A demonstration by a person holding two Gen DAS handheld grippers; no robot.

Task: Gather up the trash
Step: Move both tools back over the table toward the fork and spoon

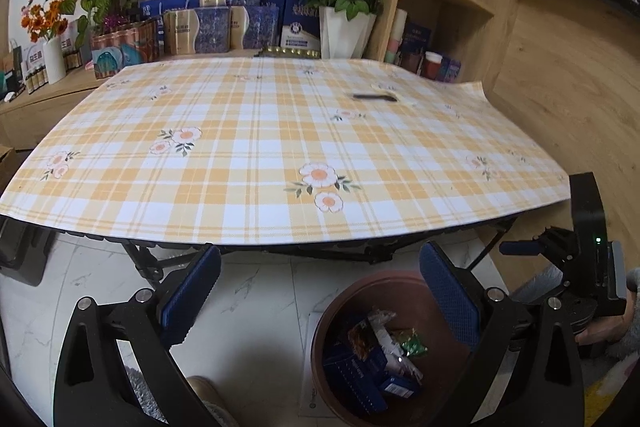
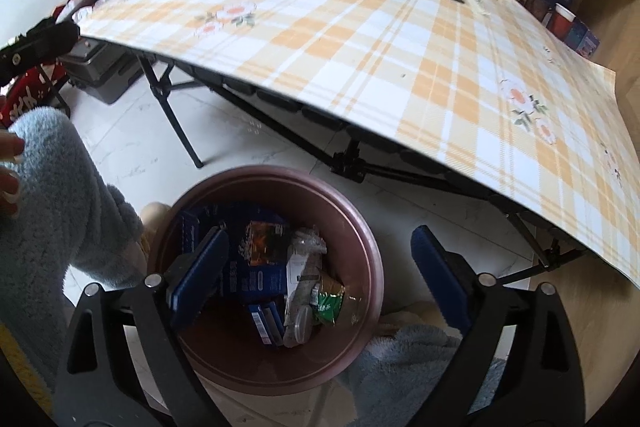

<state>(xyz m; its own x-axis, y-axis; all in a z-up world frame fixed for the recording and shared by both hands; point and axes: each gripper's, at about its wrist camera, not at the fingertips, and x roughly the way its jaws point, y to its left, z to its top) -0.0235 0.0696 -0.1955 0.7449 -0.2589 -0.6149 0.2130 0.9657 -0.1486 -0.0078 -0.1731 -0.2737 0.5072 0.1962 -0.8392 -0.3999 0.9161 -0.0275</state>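
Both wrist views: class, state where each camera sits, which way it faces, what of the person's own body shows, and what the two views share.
Left wrist view: sits on the left tongs, open, facing forward and down across the checked table; the right tongs and a hand show at right.
Right wrist view: sits on the right tongs, open and empty, looking steeply down into the brown bin; a fluffy blue sleeve shows at left.
Shared: table, brown bin of wrappers, marble floor.
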